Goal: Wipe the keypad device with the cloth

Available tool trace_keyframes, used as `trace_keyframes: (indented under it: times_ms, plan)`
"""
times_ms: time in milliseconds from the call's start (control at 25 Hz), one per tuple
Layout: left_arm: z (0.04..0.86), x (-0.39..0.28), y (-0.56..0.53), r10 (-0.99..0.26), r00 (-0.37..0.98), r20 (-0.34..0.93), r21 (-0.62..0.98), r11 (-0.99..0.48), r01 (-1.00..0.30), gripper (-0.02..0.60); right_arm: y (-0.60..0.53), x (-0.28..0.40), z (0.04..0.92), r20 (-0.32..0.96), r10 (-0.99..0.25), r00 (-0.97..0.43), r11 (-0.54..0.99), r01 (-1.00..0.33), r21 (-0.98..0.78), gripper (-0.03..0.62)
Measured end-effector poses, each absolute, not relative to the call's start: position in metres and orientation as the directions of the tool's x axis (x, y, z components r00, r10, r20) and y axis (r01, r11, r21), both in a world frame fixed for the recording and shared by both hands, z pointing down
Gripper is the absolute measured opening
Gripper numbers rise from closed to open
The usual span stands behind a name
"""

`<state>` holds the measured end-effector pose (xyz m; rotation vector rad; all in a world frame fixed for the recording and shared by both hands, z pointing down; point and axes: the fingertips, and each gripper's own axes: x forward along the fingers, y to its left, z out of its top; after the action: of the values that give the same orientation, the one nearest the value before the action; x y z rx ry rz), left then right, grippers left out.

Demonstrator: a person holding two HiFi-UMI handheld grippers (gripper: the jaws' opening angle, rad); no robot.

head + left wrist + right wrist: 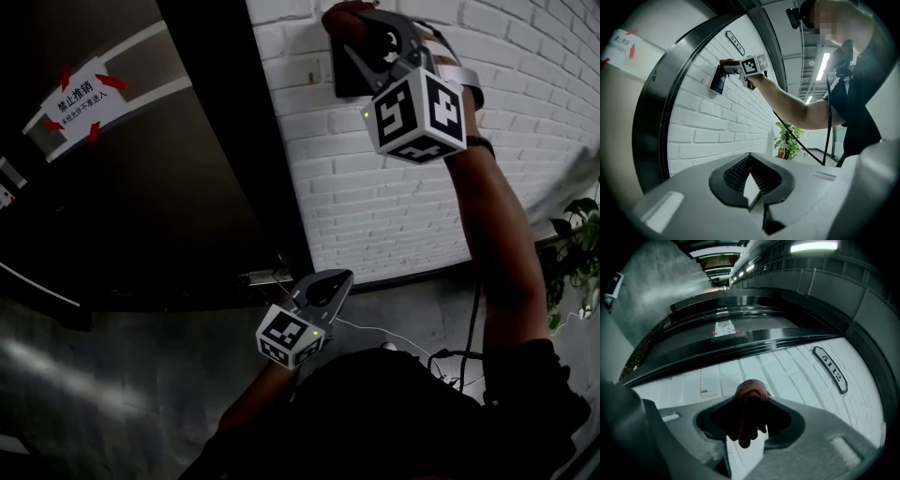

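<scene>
Head cam sits on the person's head, aimed fwd and steeply down, close to the white brick wall [403, 216]. It has the right gripper [349, 33] up top and the left gripper [330, 284] low centre. Left gripper cam rides low, tilted up along its jaws, and sees the keypad device [717, 80] from well apart. Right gripper cam is hard by the wall, looking along the bricks twd the dark door [141, 206]. Shared: wall & door notice [724, 327] in all 3; number plate [736, 41] in both gripper views; plant [577, 244] in head & left.
</scene>
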<state>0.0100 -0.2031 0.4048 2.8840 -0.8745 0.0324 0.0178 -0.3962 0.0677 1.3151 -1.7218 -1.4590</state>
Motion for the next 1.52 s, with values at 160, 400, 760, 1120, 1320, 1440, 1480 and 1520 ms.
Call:
trace_keyframes:
  times_ms: [160,400,760,1120,1320,1440,1480,1520]
  plan:
    - [0.408,0.01,-0.205,-0.565,0.822,0.069,0.116,-0.814,-0.569,0.017,-0.409,0.021,0.066,-0.181,-0.905,-0.385,-0.045,-0.336,0.941,0.144]
    - [0.41,0.007,-0.206,-0.578,0.812,0.078,0.105,-0.806,-0.583,0.017,-0.419,0.024,0.067,-0.19,-0.905,-0.381,-0.023,-0.403,0.915,0.143]
    - [0.415,0.003,-0.203,-0.57,0.816,0.095,0.12,-0.807,-0.578,0.016,-0.418,0.024,0.07,-0.252,-0.907,-0.339,0.019,-0.629,0.777,0.144]
    - [0.417,-0.002,-0.203,-0.573,0.814,0.096,0.137,-0.802,-0.581,0.017,-0.417,0.029,0.087,-0.264,-0.903,-0.339,0.126,-0.797,0.59,0.144]
    - [0.418,-0.008,-0.201,-0.58,0.808,0.1,0.146,-0.795,-0.589,0.017,-0.416,0.03,0.1,-0.282,-0.902,-0.328,0.136,-0.833,0.536,0.143]
    - [0.42,-0.012,-0.202,-0.589,0.802,0.101,0.139,-0.789,-0.598,0.017,-0.416,0.031,0.111,-0.294,-0.9,-0.321,0.135,-0.847,0.514,0.143]
    - [0.421,-0.012,-0.202,-0.59,0.801,0.102,0.142,-0.788,-0.599,0.016,-0.416,0.031,0.115,-0.296,-0.901,-0.319,0.135,-0.851,0.508,0.144]
    - [0.422,-0.013,-0.202,-0.589,0.802,0.105,0.149,-0.788,-0.598,0.017,-0.416,0.031,0.119,-0.295,-0.901,-0.317,0.136,-0.854,0.503,0.144]
